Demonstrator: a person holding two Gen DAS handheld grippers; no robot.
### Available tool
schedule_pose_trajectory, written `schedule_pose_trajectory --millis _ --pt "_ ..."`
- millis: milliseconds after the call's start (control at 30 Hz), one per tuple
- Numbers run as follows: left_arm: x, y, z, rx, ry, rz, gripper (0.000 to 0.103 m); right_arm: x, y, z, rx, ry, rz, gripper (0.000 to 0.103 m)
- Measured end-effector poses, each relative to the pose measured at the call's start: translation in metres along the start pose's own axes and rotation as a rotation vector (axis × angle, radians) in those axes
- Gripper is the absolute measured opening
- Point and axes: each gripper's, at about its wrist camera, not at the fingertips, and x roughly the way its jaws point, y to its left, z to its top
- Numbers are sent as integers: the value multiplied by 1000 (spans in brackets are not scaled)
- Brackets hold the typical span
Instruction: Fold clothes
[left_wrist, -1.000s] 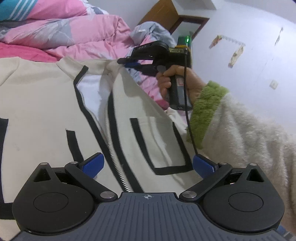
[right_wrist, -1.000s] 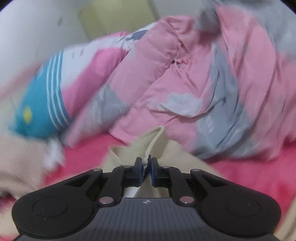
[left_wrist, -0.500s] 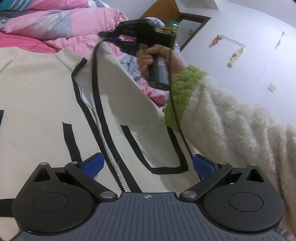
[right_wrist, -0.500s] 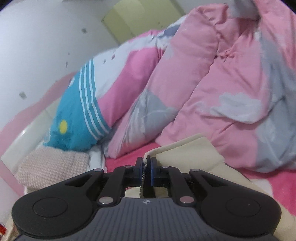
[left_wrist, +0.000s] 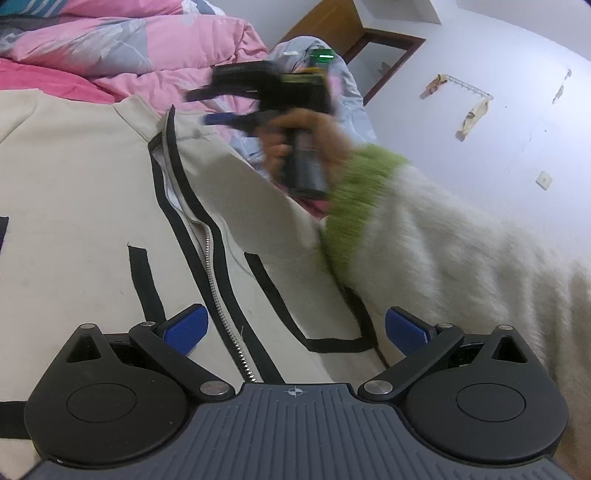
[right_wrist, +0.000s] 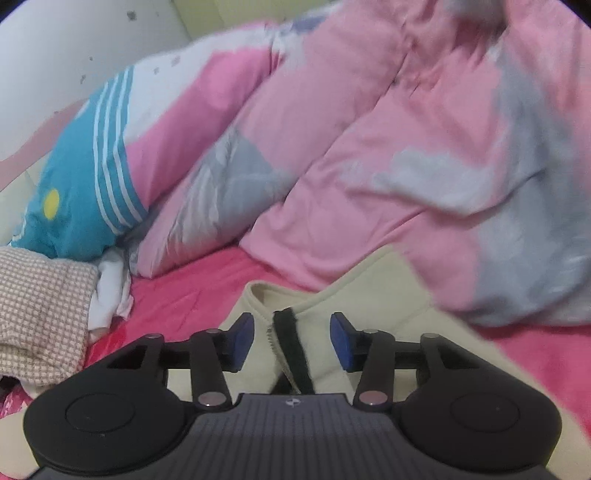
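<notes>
A cream zip-front jacket (left_wrist: 85, 221) with black trim lies spread front-up on the bed (right_wrist: 207, 280), its bulk directly ahead of and beneath the left tool (left_wrist: 293, 330). That tool is released, its blue pads wide apart and hovering over the lower front panels with the zipper (left_wrist: 218, 291) running up between them; it grips nothing.

The right tool (right_wrist: 291, 339) is also released, pads spread to either side of the collar's black-edged zipper end (right_wrist: 291, 350), which lies loose between them without touching either pad. In the left wrist view this tool is motion-blurred, held by the person's hand (left_wrist: 291, 140) above the jacket's neckline. A pink and grey duvet (right_wrist: 406, 147) is heaped just beyond the collar, with a teal striped pillow (right_wrist: 85, 177) further off to the right tool's left.

The jacket looks like soft, fairly thick fleece or sweatshirt cloth: light, limp, and likely to drape and slide over itself rather than hold a crease. The zipper and black binding are the stiffer lines, so a pinch on those edges, or on the doubled collar and hem, should hold better than a pinch on the flat panel, which would bunch. Because the front is only partly zipped near the top, the two panels may part if lifted unevenly. A sensible hold would be one tool at a shoulder seam near the collar and the other at the hem on the same side, so the side folds in along a straight line.
</notes>
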Motion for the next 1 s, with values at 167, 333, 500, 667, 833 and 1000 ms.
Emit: schedule_pose_trajectory --millis 167,333,500,667,833,1000 --pt "3 1 0 -1 2 7 103 -113 1 -42 -13 -99 -57 69" --pt "3 2 -1 -3 -7 7 103 -190 25 -126 -65 -119 -171 80" --pt "4 3 0 -9 -3 15 103 -238 58 -204 -127 -142 -278 84" --pt "5 8 -1 -24 19 22 103 -285 90 -282 -190 -164 -386 98" --pt "8 6 -3 -7 30 41 103 -322 124 -353 -281 -186 -480 99" --pt "9 4 -5 10 39 59 103 -299 159 -377 -522 -205 -453 97"
